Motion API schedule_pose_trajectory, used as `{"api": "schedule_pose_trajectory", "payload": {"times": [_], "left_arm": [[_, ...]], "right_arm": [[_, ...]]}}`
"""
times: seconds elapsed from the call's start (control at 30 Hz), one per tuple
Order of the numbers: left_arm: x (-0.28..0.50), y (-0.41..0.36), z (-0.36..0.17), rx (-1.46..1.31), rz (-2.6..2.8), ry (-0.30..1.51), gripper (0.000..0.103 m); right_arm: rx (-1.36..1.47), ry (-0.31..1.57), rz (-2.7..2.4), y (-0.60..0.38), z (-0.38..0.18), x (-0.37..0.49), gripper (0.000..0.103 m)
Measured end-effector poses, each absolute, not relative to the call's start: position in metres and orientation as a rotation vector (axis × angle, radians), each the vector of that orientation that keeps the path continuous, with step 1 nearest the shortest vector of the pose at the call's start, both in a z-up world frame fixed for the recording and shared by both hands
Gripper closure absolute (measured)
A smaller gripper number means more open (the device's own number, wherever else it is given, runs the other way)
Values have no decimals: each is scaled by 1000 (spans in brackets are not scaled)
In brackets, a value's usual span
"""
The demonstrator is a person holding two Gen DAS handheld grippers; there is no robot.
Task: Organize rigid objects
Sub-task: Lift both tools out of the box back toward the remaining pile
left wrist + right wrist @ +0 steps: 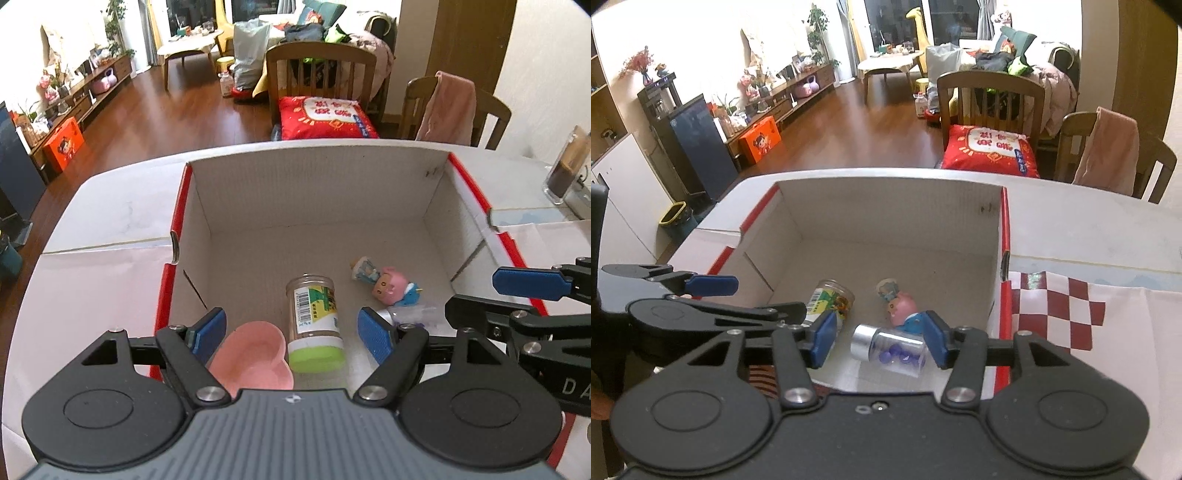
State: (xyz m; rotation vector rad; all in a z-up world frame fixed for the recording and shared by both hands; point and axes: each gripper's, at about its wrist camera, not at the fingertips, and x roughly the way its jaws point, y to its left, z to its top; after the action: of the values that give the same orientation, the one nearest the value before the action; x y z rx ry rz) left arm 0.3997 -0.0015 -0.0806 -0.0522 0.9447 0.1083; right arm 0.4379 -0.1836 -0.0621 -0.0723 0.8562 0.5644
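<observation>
An open cardboard box (199, 206) with red edges sits on the white table; it also shows in the right wrist view (1004, 236). Inside lie a pink heart-shaped dish (255, 358), a clear jar with a green lid (314, 325) on its side, a pink-headed toy figure (388, 288) and a clear bottle with a silver cap and purple beads (890, 349). My left gripper (291, 332) is open above the dish and jar. My right gripper (881, 341) is open around the bead bottle, not clamping it. The jar (831, 301) and toy (899, 304) lie beyond.
A red-and-white checkered cloth (1060, 306) lies right of the box. A dark glass container (565, 173) stands at the table's far right. Wooden chairs (321, 74) with a red cushion (325, 118) stand behind the table.
</observation>
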Motion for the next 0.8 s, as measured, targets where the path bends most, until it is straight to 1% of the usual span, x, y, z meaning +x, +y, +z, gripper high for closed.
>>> {"api": "schedule_pose_trajectory", "payload": {"times": [0.4, 0.5, 0.6, 0.8], "left_arm": [[350, 0, -46, -70, 55, 864, 25], [335, 0, -39, -76, 40, 847, 25], [322, 0, -32, -73, 24, 830, 25], [294, 0, -23, -57, -1, 803, 25]], "right_arm": [[-59, 781, 555, -191, -32, 389, 39], [-59, 764, 558, -192, -26, 374, 38], [-56, 745, 565, -193, -21, 357, 31], [-37, 718, 557, -202, -17, 327, 22]]}}
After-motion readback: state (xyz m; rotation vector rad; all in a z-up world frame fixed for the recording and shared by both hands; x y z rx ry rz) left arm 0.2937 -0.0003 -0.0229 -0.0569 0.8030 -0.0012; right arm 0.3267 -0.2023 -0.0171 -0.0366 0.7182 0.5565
